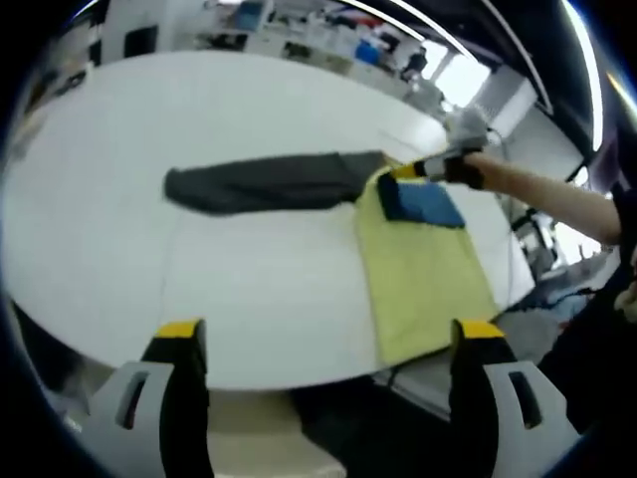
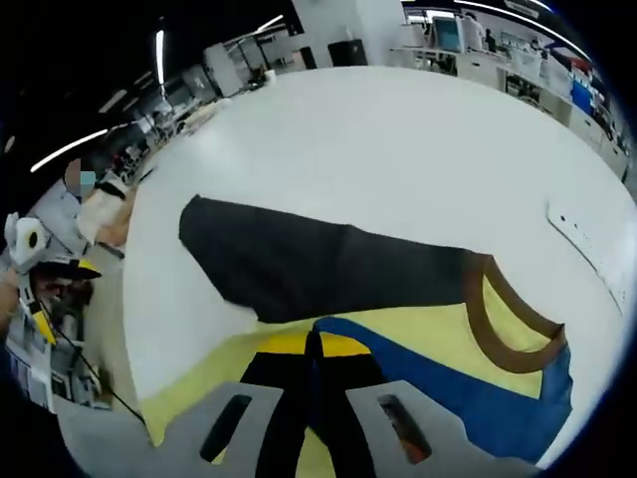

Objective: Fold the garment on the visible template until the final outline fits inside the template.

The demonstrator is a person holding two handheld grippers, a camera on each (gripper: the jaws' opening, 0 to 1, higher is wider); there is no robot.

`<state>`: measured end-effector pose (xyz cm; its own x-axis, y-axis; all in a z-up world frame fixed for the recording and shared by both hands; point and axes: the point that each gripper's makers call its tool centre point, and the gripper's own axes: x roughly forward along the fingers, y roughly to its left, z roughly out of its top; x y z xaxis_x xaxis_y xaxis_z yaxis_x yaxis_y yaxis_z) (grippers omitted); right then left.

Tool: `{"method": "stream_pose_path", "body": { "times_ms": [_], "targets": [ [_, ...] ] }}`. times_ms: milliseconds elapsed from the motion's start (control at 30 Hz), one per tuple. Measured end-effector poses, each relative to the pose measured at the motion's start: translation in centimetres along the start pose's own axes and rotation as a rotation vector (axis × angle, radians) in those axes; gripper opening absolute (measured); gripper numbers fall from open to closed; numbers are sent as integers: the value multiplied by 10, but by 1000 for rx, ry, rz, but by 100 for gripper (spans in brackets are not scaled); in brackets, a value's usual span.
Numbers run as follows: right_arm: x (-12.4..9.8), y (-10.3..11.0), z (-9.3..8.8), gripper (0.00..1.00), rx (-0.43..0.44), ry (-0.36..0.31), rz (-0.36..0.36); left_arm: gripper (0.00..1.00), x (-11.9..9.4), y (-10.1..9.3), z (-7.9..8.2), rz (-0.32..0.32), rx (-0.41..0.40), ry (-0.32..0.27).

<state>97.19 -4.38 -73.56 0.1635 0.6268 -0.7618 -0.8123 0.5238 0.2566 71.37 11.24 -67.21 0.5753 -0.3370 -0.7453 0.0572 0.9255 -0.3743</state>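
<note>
Right hand-held gripper point(image 2: 313, 344) pinching garment point(image 2: 398, 299)

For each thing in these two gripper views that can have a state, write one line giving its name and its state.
Garment: yellow body flat on the table, dark grey sleeve stretched out sideways, blue part folded over near the brown collar.
Left gripper: open, held back at the table edge, holding nothing.
Right gripper: shut on the garment at the blue fold.
Table: white, garment resting on it.
</note>
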Motion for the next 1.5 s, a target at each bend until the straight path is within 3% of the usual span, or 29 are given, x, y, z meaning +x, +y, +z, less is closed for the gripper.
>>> {"method": "stream_pose_path", "body": {
  "times_ms": [367,733,1500],
  "targets": [
    [21,3,6,2,104,-28,-4,98,3,5,-3,6,-3,13],
    [33,17,6,2,85,-19,1,98,7,6,-1,8,7,24],
    [50,17,1,2,55,25,-3,98,9,9,-3,9,8,35]
  ]
}}
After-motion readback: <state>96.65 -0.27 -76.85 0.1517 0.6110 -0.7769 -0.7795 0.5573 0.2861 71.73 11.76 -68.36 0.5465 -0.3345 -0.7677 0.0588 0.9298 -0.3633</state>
